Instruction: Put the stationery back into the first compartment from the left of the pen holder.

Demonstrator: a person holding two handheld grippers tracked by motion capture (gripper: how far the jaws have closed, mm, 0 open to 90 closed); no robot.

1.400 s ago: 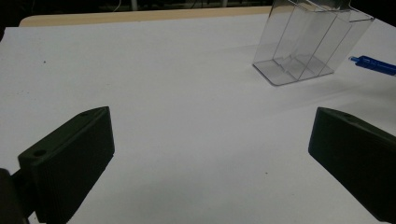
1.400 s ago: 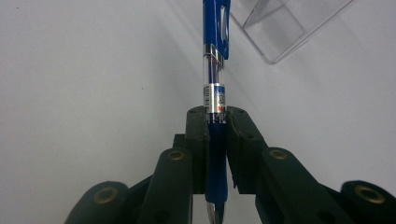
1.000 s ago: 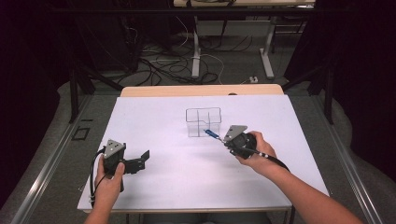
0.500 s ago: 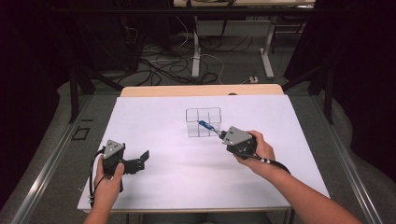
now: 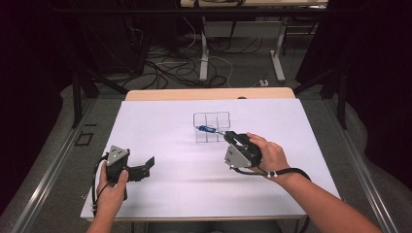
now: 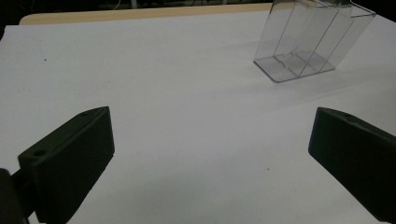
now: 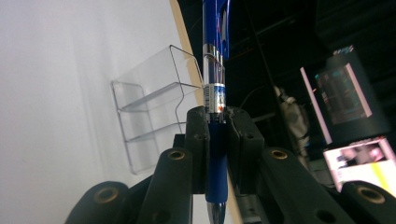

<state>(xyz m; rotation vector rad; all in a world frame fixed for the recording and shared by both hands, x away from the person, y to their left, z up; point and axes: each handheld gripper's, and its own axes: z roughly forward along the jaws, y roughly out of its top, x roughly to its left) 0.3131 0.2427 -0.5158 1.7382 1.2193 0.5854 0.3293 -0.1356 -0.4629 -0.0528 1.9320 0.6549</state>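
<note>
The left gripper (image 5: 141,171) rests on the bench (image 5: 160,194) near the person, jaws released and apart, holding nothing. Farther on, the right gripper (image 5: 228,137) has its jaws clenched on a blue pen (image 7: 215,93), held over the clear organizer (image 5: 212,127). To do this well, tip the pen upright, centre it over one compartment, then lower before releasing.

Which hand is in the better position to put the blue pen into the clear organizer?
The right. The right gripper is shut on the blue pen, beside the clear plastic divided organizer. The left gripper is open, holding nothing, farther away.
</note>
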